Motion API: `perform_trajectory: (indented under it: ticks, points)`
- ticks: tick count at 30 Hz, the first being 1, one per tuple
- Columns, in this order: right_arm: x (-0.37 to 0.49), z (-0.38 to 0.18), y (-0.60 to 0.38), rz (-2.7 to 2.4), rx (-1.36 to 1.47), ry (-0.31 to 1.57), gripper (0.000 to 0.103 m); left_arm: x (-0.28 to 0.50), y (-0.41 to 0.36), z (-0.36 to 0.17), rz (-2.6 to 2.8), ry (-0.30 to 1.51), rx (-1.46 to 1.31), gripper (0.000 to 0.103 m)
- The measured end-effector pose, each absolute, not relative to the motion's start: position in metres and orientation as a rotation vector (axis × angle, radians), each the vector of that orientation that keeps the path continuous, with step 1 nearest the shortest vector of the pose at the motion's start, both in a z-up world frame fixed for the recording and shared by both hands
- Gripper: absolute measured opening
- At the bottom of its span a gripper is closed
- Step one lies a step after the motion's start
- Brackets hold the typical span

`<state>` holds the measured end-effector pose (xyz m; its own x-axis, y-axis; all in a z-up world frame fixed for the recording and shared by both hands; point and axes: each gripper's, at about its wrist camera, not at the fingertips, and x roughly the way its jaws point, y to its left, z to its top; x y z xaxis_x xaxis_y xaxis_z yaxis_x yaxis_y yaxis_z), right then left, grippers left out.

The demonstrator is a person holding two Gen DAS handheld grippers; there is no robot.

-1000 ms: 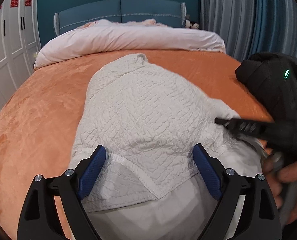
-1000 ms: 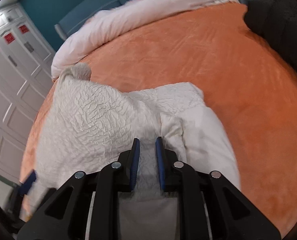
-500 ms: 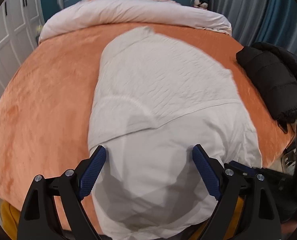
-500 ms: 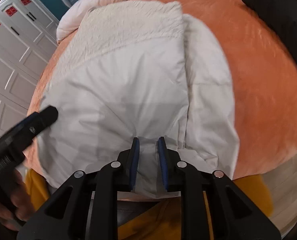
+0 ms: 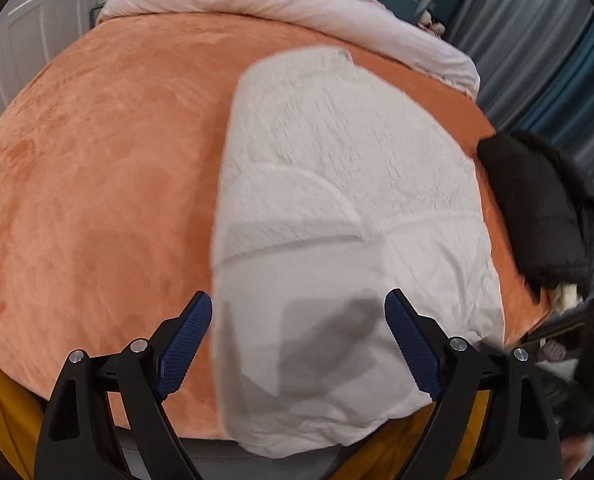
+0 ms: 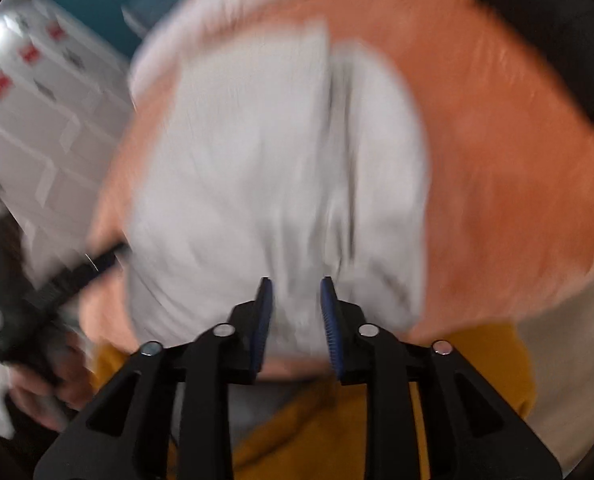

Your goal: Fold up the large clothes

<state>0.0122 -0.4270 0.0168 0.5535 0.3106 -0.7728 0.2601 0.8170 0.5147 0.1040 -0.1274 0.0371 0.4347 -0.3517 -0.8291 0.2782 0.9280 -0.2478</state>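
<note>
White garment (image 5: 337,200) lies on the orange bedspread (image 5: 97,184); left gripper (image 5: 297,320) gapes wide, empty; right gripper (image 6: 295,300) partly parted (blurred), gripping nothing

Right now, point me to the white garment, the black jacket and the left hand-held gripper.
white garment (image 5: 337,168), left wrist view, on its textured upper panel.
black jacket (image 5: 537,208), left wrist view, on its middle.
left hand-held gripper (image 5: 299,340), left wrist view, midway between the blue fingertips.

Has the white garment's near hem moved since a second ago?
Yes. The white garment was drawn toward the camera; its hem now hangs past the near edge of the orange bedspread.
</note>
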Motion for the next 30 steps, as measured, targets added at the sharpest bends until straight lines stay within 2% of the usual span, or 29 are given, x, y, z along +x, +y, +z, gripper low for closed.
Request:
perform_trajectory:
  ticks: [3,8,14,17,20,24,28,30]
  points:
    - [0.021,0.036,-0.472,-0.015,0.711,0.900,0.044,0.113,-0.114,0.045,-0.374,1.035,-0.105,0.086]
    - [0.071,-0.003,-0.511,-0.019,0.791,1.004,0.057,0.139,-0.100,0.034,-0.413,1.123,-0.235,0.086]
    - [0.098,-0.059,-0.489,0.100,0.853,1.154,0.065,0.156,-0.098,0.013,-0.481,1.197,-0.328,0.087]
    - [0.101,-0.069,-0.476,0.148,0.906,1.163,0.067,0.162,-0.103,0.005,-0.525,1.217,-0.340,0.089]
    - [0.107,-0.074,-0.466,0.164,0.911,1.164,0.072,0.170,-0.111,-0.002,-0.526,1.221,-0.316,0.098]
    - [0.116,-0.085,-0.465,0.179,0.980,1.160,0.078,0.184,-0.107,-0.021,-0.581,1.260,-0.417,0.098]
    - [0.122,-0.093,-0.464,0.204,1.052,1.139,0.077,0.185,-0.108,-0.028,-0.613,1.246,-0.487,0.098]
    - [0.120,-0.093,-0.461,0.238,1.077,1.112,0.053,0.182,-0.111,-0.026,-0.642,1.239,-0.490,0.098]
